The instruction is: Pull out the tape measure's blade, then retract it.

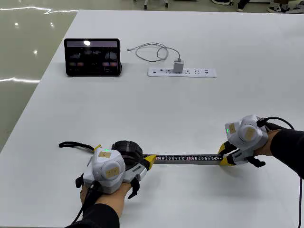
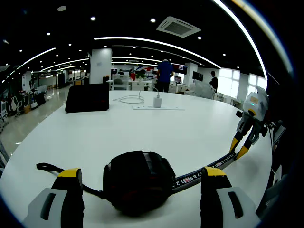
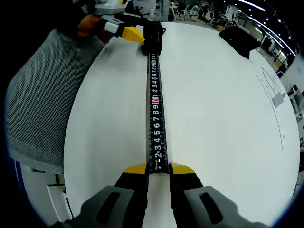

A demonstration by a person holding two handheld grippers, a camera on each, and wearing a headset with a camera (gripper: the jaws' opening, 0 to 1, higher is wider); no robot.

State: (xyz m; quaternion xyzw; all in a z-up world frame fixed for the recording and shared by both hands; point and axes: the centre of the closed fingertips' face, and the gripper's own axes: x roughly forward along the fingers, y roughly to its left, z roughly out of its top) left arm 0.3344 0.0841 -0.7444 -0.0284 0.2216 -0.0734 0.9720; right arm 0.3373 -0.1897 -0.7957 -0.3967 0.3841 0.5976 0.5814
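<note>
Straddling claw (left): left claw is spread, one jaw on each side of the tape measure case. A gap shows on both sides, so no contact is confirmed.
Task item: the tape measure sits on the desk near the front edge, its black strap trailing to the left.
Blade: blade lies flat along the desk, printed face up, running from the case to the right claw.
Right claw: right claw is pressed together, pinching the blade's end.
Stage (judged): pull-out under way or near done; retraction outstanding.
Risk 1: the case is unrestrained, so more pull could drag it instead of paying out blade.
Risk 2: the pinch is at the very tip, and a slip would let the spring whip the blade back.
Risk 3: an outright release on the return could slam the hook into the case.
Far desk: power strip, charger and tablet, all well apart from the work.
</note>
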